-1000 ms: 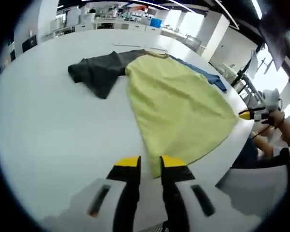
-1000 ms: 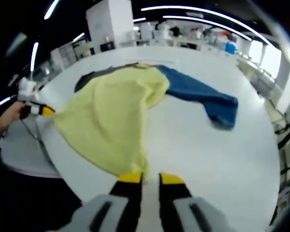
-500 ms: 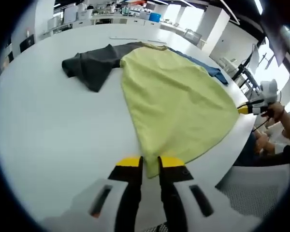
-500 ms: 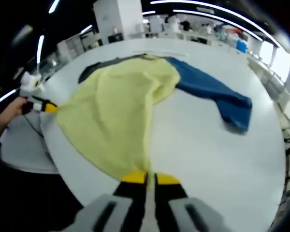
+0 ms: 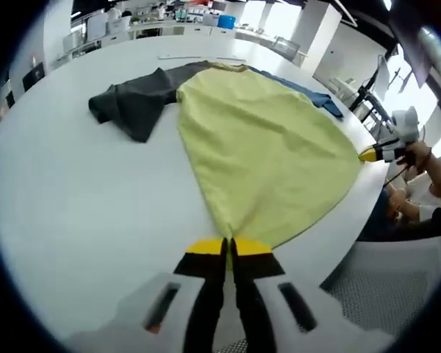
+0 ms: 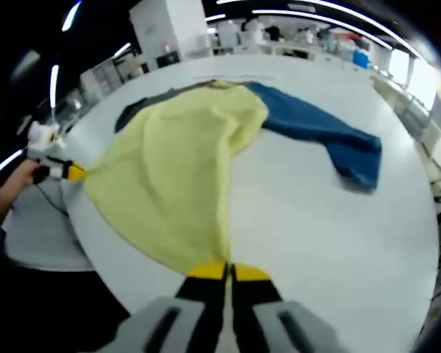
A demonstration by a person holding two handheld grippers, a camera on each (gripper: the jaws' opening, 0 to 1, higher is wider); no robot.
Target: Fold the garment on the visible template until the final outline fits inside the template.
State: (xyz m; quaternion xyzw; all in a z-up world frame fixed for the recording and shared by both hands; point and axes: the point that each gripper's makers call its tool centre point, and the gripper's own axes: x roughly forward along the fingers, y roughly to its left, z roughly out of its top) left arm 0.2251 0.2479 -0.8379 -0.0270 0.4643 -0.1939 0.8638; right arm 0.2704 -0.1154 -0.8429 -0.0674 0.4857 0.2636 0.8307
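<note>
Both tongs have just closed: left gripper [image 5: 228, 246] and right gripper [image 6: 228, 272] each pinch a hem corner of the yellow-bodied garment [image 5: 261, 151] at six o'clock. It lies spread on the white table [image 5: 73, 198]; lifting for a fold looks next.

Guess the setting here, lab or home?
Probably a lab or open workshop: a big white table holding the yellow garment, benches with equipment behind, ceiling strip lights, and an office chair.
</note>
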